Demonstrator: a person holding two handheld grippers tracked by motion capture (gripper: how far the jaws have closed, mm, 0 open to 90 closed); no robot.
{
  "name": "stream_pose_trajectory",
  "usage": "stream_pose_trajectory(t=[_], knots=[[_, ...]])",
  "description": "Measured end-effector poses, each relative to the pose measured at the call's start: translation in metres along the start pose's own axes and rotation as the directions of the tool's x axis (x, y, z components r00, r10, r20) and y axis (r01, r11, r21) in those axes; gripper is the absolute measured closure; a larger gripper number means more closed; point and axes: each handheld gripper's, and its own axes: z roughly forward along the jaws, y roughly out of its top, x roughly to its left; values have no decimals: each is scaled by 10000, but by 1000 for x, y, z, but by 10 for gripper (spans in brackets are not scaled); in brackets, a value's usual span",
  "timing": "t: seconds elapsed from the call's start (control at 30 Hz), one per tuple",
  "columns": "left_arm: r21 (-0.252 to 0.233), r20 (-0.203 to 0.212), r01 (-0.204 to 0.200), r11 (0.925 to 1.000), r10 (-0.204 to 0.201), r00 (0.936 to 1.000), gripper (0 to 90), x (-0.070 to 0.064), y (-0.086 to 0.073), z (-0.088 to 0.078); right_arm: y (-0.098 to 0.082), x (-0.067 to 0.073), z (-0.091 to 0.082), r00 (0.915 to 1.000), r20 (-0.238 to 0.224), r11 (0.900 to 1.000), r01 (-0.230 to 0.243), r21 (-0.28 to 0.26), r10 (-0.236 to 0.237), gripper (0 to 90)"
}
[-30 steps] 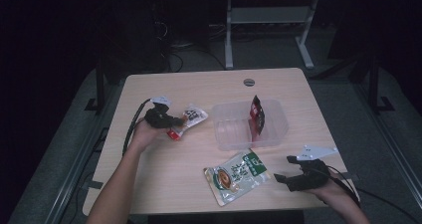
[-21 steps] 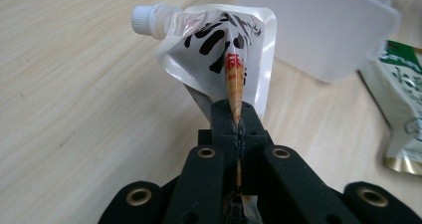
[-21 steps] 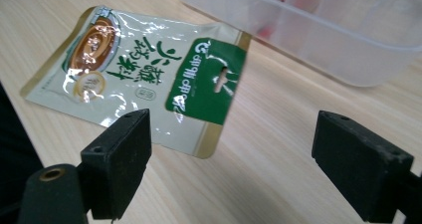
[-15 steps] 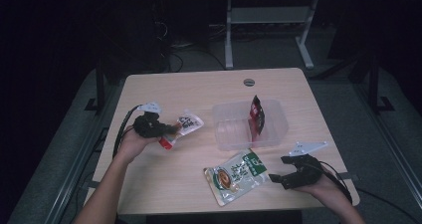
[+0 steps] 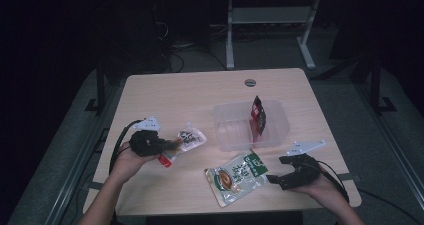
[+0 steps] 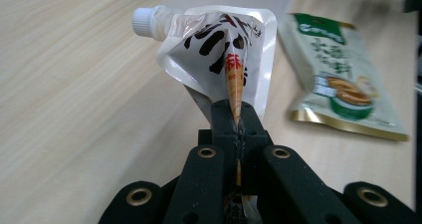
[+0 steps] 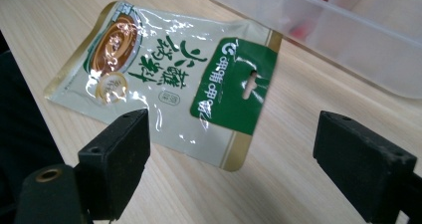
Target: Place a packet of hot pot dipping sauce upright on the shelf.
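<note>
Left gripper [image 5: 170,146], left of centre in the high view, clamped the spout pouch [image 5: 190,140] above the table [image 5: 200,95]; right gripper [image 5: 280,177], lower right, jaws wide apart beside green packet [image 5: 239,177], holding nothing

We see the high view dim overall: room around the table [image 5: 200,92] is near black, only the tabletop lit, light from above, soft short shadows. Low res, bit grainy. In the left gripper view it's brighter; white spout pouch [image 6: 219,45] sharp w/ glare on its foil, the green packet [image 6: 343,79] behind is soft, motion-blurred, far edge smeared. In the right gripper view, green packet crisp, shiny glare streaks; clear tub [image 7: 348,30] out of focus.
</note>
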Motion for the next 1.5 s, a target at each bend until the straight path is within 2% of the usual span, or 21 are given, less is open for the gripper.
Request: stream_pose_trajectory(t=[0.13,0.23,0.3,0.33,0.37,0.4,0.47,0.63,0.87,0.93,1.13,1.3,1.43,1.5], knots=[[-21,79,-227,9997,227,9997,894,-13,-4,-3,5,3,3,9997,-228,10000,19,-36,-20,182],[-95,213,-254,9996,256,9994,894,-23,-9,-4,11,6,5,9982,-599,9998,51,-214,-64,214],[-82,232,-327,9994,328,9992,894,-25,-10,-5,14,8,6,9973,-728,9997,33,-257,-52,231],[-116,293,-320,9994,323,9990,894,-31,-12,-6,20,10,10,9943,-1063,9995,67,-316,-100,256],[-158,373,-366,9992,372,9986,894,-36,-15,-7,23,12,12,9927,-1196,9993,111,-366,-154,260],[-158,373,-366,9992,372,9986,894,-36,-15,-7,23,12,12,9927,-1196,9993,111,-366,-154,260],[-177,489,-421,9990,430,9979,894,-41,-17,-7,32,18,18,9882,-1474,9984,342,-441,-404,285],[-146,718,-589,9982,598,9956,894,-51,-20,-5,46,26,29,9771,-2034,9971,518,-554,-620,325],[-174,1010,-933,9955,946,9904,894,-61,-15,1,68,40,45,9492,-2985,9933,768,-868,-995,354],[-171,1077,-1001,9948,1014,9890,894,-62,-15,2,75,44,51,9370,-3318,9921,816,-951,-1089,354],[-259,1264,-1259,9917,1282,9837,894,-68,-12,7,91,56,67,9133,-3834,9896,1092,-938,-1371,357],[-390,1365,-1514,9877,1553,9784,894,-73,-9,10,97,60,79,8961,-4233,9906,1071,-854,-1334,378],[-449,1467,-1679,9848,1728,9740,894,-76,-8,14,95,62,84,8832,-4499,9912,1135,-686,-1322,450],[-444,1509,-1715,9842,1763,9727,894,-77,-9,15,94,62,85,8723,-4699,9907,1106,-793,-1350,494]])
